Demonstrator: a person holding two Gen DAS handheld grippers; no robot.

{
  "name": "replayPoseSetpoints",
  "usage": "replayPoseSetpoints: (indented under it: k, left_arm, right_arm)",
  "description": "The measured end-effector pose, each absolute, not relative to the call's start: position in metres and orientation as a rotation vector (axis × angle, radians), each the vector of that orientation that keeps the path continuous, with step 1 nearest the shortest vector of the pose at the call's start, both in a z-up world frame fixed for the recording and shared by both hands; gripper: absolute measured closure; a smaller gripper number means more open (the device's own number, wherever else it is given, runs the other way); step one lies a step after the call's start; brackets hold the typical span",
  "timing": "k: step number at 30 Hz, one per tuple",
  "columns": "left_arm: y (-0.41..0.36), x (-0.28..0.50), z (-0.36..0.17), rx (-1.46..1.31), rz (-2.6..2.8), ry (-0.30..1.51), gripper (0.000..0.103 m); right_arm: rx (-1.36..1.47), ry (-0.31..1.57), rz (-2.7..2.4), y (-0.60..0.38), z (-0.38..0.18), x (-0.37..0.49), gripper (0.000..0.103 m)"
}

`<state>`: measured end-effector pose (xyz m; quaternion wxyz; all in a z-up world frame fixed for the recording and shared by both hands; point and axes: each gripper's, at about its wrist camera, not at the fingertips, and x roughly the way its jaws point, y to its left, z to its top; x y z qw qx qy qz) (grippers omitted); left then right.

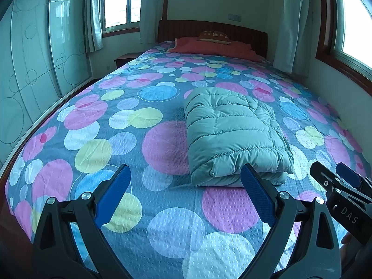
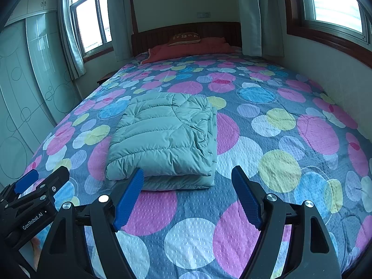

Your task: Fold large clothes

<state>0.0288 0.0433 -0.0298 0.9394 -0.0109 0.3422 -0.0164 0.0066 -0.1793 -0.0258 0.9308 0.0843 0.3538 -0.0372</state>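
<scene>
A pale green puffer jacket lies folded into a thick rectangle on the bed's dotted cover. In the right wrist view the same jacket sits just ahead and left of centre. My left gripper hovers over the near part of the bed, open, nothing between its blue pads; its right pad stands in front of the jacket's near edge. My right gripper is open and empty too, its left pad overlapping the jacket's near edge in the picture. Each gripper shows at the side of the other's view.
A red pillow and a brown cushion lie by the wooden headboard. A glass-fronted wardrobe lines the left side, a wall with a window the right. Curtains hang at both windows. A nightstand stands beside the bed.
</scene>
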Motion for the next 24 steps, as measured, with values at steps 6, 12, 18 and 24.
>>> replayPoseSetpoints:
  k: [6, 12, 18, 24]
  left_arm:
    - [0.0409, 0.0285, -0.0294, -0.012, -0.032, 0.694, 0.008]
    - [0.0392, 0.0278, -0.0272, -0.011, -0.031, 0.685, 0.008]
    - [0.0393, 0.0281, -0.027, -0.01, -0.011, 0.695, 0.008]
    - [0.0403, 0.0289, -0.026, -0.009, -0.013, 0.688, 0.008]
  right_arm:
    - [0.172, 0.724, -0.077, -0.1792, -0.0262, 0.0066, 0.026]
    - [0.173, 0.726, -0.076, -0.179, -0.0259, 0.0067, 0.026]
    - [0.172, 0.724, -0.076, -0.179, -0.026, 0.0068, 0.026]
    - [0.169, 0.727, -0.075, -0.1788, -0.0262, 0.0071, 0.026]
